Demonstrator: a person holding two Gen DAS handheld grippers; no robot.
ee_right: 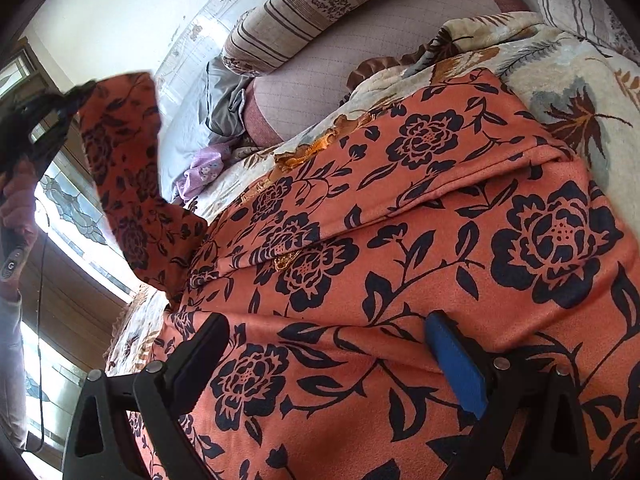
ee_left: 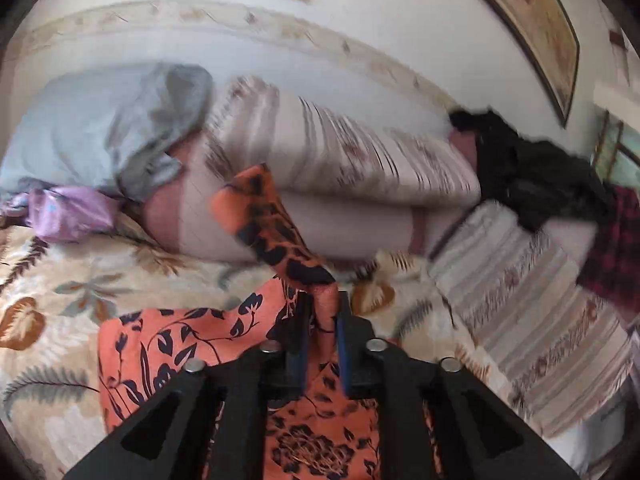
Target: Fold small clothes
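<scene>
While the left gripper (ee_left: 322,312) pinches a lifted fold of the orange garment (ee_left: 172,344) at lower centre, only the right view shows the right gripper (ee_right: 328,344) wide open, holding nothing, over the spread cloth.

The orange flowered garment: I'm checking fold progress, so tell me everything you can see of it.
The orange flowered garment is soft, thin-looking cloth, orange with dark navy roses, leaves and vines. Most of it lies spread on the leaf-patterned bedspread, with one layer already doubled over along a diagonal edge. One end is lifted off the bed, pinched in the shut left claw. The right claw hangs open just above the flat part; whether it touches the cloth is unclear.
</scene>
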